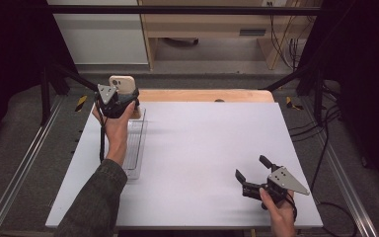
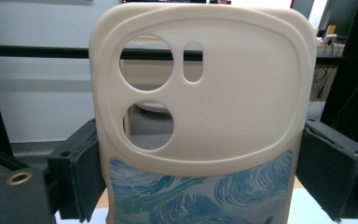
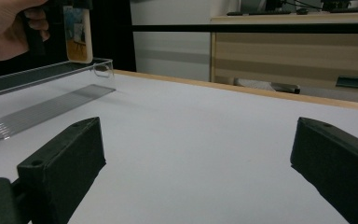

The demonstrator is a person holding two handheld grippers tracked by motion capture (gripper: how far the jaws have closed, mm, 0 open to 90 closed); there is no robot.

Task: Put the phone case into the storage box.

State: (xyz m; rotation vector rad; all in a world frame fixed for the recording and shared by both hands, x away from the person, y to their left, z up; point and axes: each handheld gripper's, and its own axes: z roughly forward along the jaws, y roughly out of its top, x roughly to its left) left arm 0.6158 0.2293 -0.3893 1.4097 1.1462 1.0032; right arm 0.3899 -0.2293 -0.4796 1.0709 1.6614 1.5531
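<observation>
Left tool is clamping the phone case above the clear tray; case bottom cut off. Right tool is idling wide open, empty.

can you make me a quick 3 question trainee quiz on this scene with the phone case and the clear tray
1. True or false: the left gripper is shut on the phone case.
2. The right gripper is: A) holding the clear tray B) open with nothing between its jaws C) shut on a cable.
3. Fill in: in the right gripper view the phone case hangs above the far end of the clear ____.

Key: 1 true, the pads press both its edges. 2 B. 3 tray.
</observation>
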